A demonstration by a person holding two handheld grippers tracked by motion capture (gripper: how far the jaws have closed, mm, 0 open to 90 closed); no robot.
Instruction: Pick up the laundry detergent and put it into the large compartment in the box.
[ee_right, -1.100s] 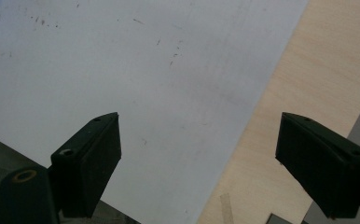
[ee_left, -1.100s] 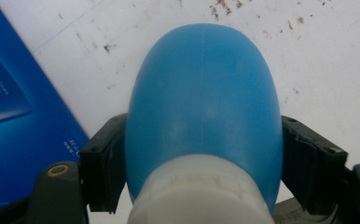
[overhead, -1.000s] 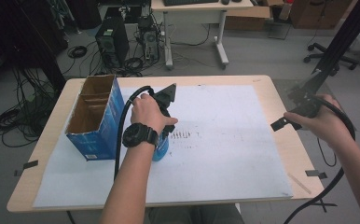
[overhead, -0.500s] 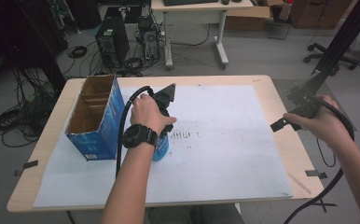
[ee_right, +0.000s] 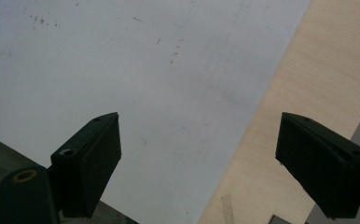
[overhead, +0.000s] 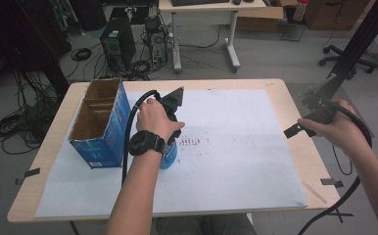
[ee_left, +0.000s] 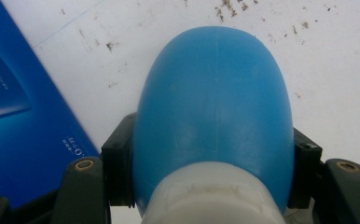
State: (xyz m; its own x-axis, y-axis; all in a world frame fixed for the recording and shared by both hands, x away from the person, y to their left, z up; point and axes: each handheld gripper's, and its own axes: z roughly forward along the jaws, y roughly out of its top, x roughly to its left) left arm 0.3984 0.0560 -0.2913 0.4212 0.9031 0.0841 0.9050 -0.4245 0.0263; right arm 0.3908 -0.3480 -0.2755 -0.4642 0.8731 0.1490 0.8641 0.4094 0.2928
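A grey floor (overhead: 275, 63) runs behind the light wooden table (overhead: 295, 161), which is covered by a white sheet (overhead: 236, 161) speckled with dark marks. Beyond it stands a white desk (overhead: 206, 7) with two computer towers (overhead: 116, 41) beside its legs. Black cables (overhead: 11, 127) coil on the floor at left. An office chair's base (overhead: 339, 49) and cardboard boxes (overhead: 334, 12) sit at right.

Item count, work area:

- Table (overhead: 280, 93): one, wooden top.
- White sheet (overhead: 246, 161) covering the table: one.
- Blue cardboard box (overhead: 104, 139), open-topped: one. Two compartments can be made out inside it.
- Blue bottle (ee_left: 215, 107) with a white neck: one.
- Claws: two, a left claw (ee_left: 213, 163) and a right claw (ee_right: 199, 154), one per hand.
- Wristwatch (overhead: 147, 143): one.
- Strips of dark tape at the table edges: two, one at the left edge (overhead: 28, 175), one at the right edge (overhead: 332, 182).
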